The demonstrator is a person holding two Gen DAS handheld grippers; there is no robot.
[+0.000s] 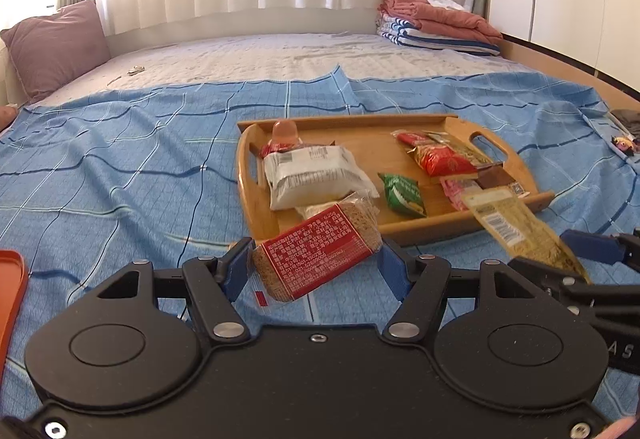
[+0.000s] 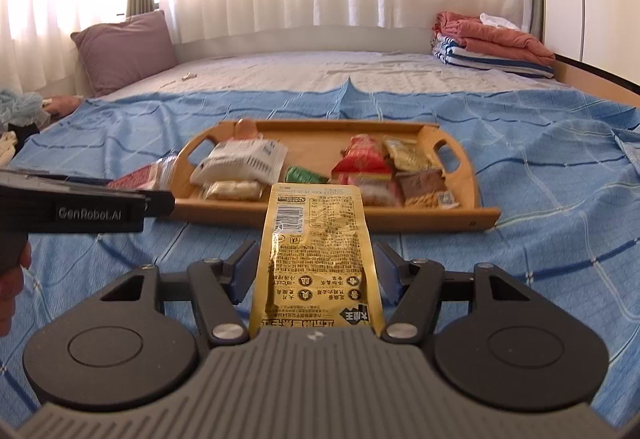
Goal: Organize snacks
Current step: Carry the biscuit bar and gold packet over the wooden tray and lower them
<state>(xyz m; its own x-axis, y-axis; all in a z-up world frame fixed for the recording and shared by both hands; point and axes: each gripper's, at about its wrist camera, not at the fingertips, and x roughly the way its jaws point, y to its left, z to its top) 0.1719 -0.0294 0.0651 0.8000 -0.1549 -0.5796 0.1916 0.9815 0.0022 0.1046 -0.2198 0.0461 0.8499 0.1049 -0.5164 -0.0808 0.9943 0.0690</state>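
Left gripper [image 1: 316, 263]: I hold the red-labelled packet [image 1: 318, 253], jaws closed on its ends.
Right gripper [image 2: 316, 271]: I grip the gold pouch [image 2: 316, 255] before the wooden tray [image 2: 480, 217].

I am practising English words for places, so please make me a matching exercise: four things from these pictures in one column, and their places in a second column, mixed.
Things:
1. red-label packet
2. gold pouch
3. green packet
4. purple pillow

Places:
A. in the wooden tray
B. between the fingers of the right claw
C. at the far left of the bed
D. between the fingers of the left claw

Pairs: 1-D, 2-B, 3-A, 4-C
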